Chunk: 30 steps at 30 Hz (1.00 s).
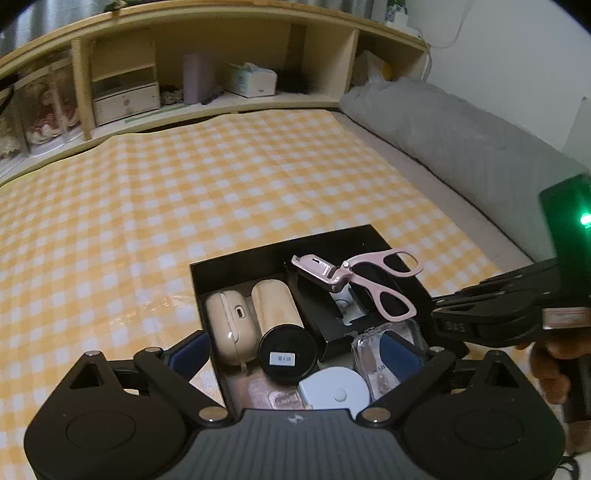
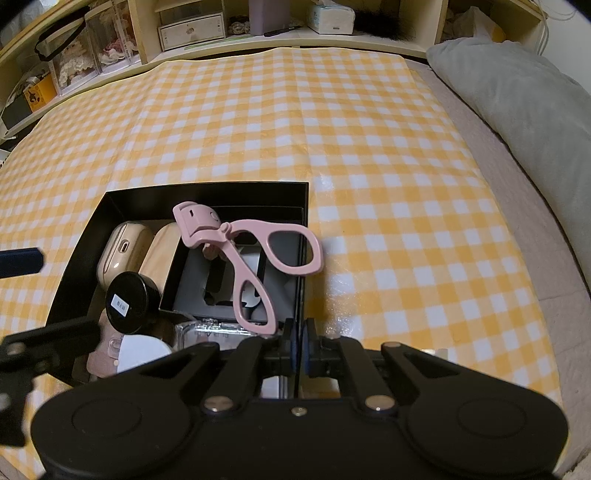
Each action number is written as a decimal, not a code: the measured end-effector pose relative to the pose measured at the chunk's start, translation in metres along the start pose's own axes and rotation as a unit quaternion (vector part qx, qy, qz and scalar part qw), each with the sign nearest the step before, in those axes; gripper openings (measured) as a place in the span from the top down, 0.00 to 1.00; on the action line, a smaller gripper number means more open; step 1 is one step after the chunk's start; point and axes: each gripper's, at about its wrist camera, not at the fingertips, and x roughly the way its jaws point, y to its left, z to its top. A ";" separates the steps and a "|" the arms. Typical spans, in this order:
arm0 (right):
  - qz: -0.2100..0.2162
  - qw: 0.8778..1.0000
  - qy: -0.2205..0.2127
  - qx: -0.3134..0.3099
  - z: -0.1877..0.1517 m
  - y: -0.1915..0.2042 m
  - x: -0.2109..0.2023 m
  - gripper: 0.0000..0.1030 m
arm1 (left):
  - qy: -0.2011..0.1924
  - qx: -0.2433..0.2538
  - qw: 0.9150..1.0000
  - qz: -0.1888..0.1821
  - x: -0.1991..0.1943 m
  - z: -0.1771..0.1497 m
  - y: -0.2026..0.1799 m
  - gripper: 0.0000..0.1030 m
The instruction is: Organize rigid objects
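Observation:
An open black box (image 1: pixel 280 240) lies on the yellow checked cloth. It holds a beige earbud case (image 1: pixel 231 328), a beige tube with a black cap (image 1: pixel 275 306), a white round tape measure (image 1: pixel 334 391), a clear plastic case (image 1: pixel 388 339) and a smaller black box (image 1: pixel 325 306). A pink eyelash curler (image 1: pixel 369 280) rests across that smaller box. My left gripper (image 1: pixel 295 350) hangs over the box's near end, jaws wide open and holding nothing. My right gripper (image 2: pixel 301 341) is shut on the black box's right wall (image 2: pixel 303 258). The eyelash curler (image 2: pixel 255 251) lies just ahead of it.
The yellow checked cloth (image 2: pixel 332 129) stretches away beyond the box. A grey pillow (image 2: pixel 517 103) lies along the right side. Wooden shelves (image 1: pixel 221 26) at the back hold a tissue box (image 1: pixel 251 79), small drawers (image 1: pixel 125 92) and clear containers.

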 end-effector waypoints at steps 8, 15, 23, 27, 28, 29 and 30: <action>0.001 1.000 0.000 0.001 0.000 0.000 0.000 0.96 | -0.022 -0.031 0.999 0.030 -0.046 -0.009 0.005 0.00; 0.001 1.000 0.001 0.001 0.000 0.000 0.000 0.96 | -0.039 -0.050 0.997 0.043 -0.081 -0.021 -0.001 0.00; 0.000 1.000 0.003 0.001 -0.001 -0.001 0.000 0.95 | -0.063 -0.067 0.995 0.049 -0.112 -0.044 -0.010 0.00; -0.003 1.000 -0.001 -0.003 -0.002 -0.001 -0.002 0.91 | -0.075 -0.072 0.993 0.058 -0.121 -0.057 -0.012 0.00; -0.002 1.000 -0.006 -0.004 -0.002 0.000 -0.006 0.86 | -0.078 -0.073 0.992 0.060 -0.124 -0.059 -0.012 0.00; -0.002 1.000 -0.012 -0.005 -0.003 0.000 -0.012 0.81 | -0.081 -0.074 0.992 0.063 -0.126 -0.062 -0.011 0.00; -0.003 1.000 -0.018 -0.006 -0.003 0.002 -0.019 0.77 | -0.083 -0.074 0.991 0.069 -0.129 -0.064 -0.011 0.00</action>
